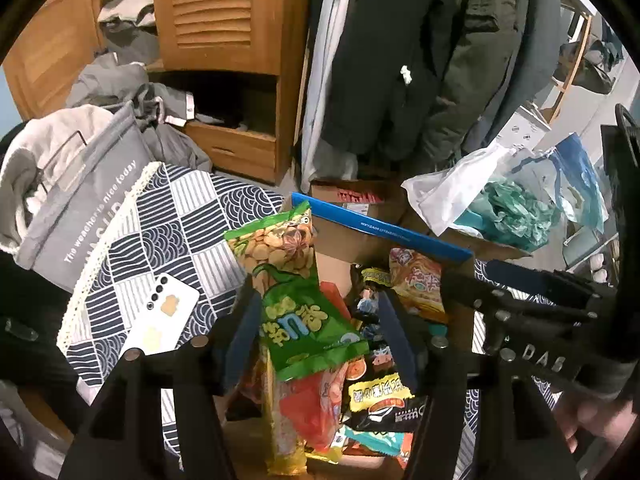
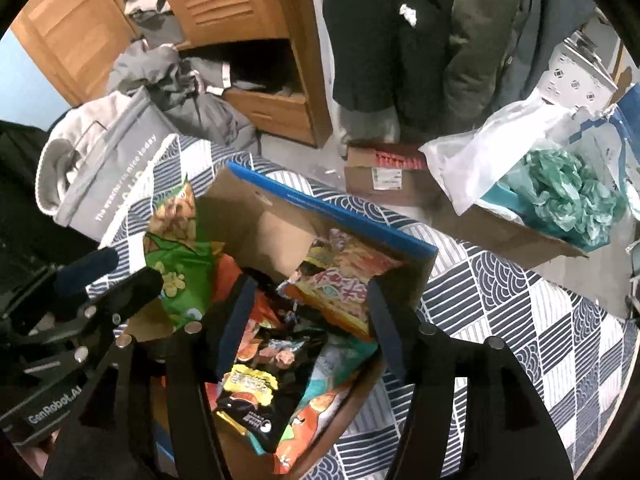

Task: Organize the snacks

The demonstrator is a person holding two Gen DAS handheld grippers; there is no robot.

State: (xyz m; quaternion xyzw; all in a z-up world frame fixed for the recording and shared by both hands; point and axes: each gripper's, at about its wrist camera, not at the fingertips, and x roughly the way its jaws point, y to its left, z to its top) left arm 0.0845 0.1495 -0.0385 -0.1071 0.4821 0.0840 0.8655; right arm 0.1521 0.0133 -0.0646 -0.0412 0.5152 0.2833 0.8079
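Observation:
A cardboard box with a blue rim [image 1: 380,226] [image 2: 332,210] sits on a patterned cloth and holds several snack bags. A green peanut bag [image 1: 288,276] [image 2: 176,256] stands upright at the box's left side, between the fingers of my left gripper [image 1: 316,316], which is open around it without clearly pressing it. My right gripper [image 2: 308,312] is open above the box, over a black and yellow bag [image 2: 256,396] [image 1: 380,396] and an orange noodle bag [image 2: 340,276] [image 1: 416,280]. Each gripper also shows at the edge of the other's view.
A white phone [image 1: 160,316] lies on the cloth left of the box. A grey fabric bin [image 1: 80,208] stands further left. A second box with plastic bags [image 2: 540,196] sits at the right. A wooden wardrobe [image 1: 224,40] and hanging coats stand behind.

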